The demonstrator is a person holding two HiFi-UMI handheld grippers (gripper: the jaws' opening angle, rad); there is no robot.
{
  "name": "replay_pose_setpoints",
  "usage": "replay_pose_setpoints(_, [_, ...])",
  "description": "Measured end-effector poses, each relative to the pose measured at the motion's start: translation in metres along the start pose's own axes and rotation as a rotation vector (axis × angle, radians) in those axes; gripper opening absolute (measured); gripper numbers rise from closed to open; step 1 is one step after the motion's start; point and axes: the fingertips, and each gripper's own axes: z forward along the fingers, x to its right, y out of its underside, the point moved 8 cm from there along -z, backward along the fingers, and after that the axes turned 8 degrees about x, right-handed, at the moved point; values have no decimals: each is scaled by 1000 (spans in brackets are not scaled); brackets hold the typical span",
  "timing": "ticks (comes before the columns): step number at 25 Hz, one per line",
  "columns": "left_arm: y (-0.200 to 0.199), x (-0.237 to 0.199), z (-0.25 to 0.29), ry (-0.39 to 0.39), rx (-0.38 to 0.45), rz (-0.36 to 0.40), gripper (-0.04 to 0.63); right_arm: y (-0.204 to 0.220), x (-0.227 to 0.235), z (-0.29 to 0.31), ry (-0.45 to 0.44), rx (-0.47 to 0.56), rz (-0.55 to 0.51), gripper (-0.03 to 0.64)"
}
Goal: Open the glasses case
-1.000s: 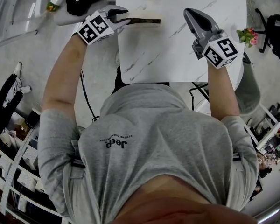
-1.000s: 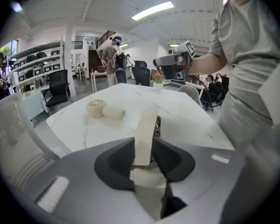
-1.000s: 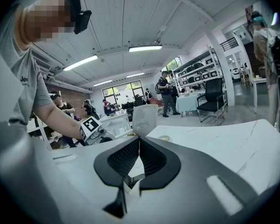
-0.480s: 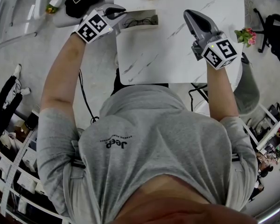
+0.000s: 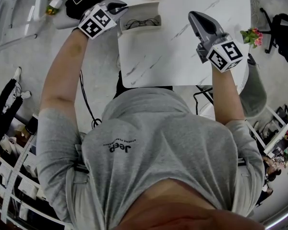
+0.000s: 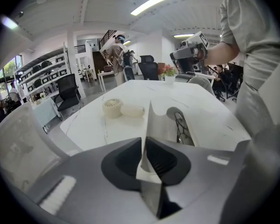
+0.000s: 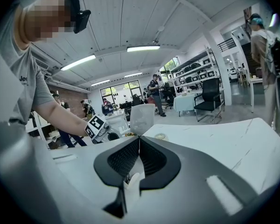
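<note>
Head view: the left gripper (image 5: 120, 6) is closing its jaws on the raised lid (image 5: 140, 7) of the glasses case (image 5: 143, 27), with the thin flap between its pads. That arm is stretched forward and the gripper tips downward at the table's far left corner. The right gripper (image 5: 195, 15) hangs well apart from the case, on the other side of it from the left gripper. Its jaws are together and empty above the white, grey-veined table (image 5: 182, 56), and its forearm is straight.

Left gripper view: the dark ribbed pads (image 6: 158, 157) pinch the lid (image 6: 150, 125), a pale, thin, stiff sheet standing on edge straight ahead. Just right of the lid lies the open case with thin dark-rimmed glasses (image 6: 179, 127) inside. Ahead and left of the jaws sit a ribbed round cream object (image 6: 112, 107) and a smooth oval one (image 6: 132, 110).

Right gripper view: the ribbed black pads (image 7: 150, 157) meet with nothing gripped. Ahead and to the left, the left gripper (image 7: 107, 133) is at the upright white lid (image 7: 142, 118).
</note>
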Motion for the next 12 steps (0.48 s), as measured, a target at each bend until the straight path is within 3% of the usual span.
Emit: replay_pose_setpoints(12, [-1, -6, 9, -81, -47, 59, 89, 2, 0, 1, 3, -2, 9, 5])
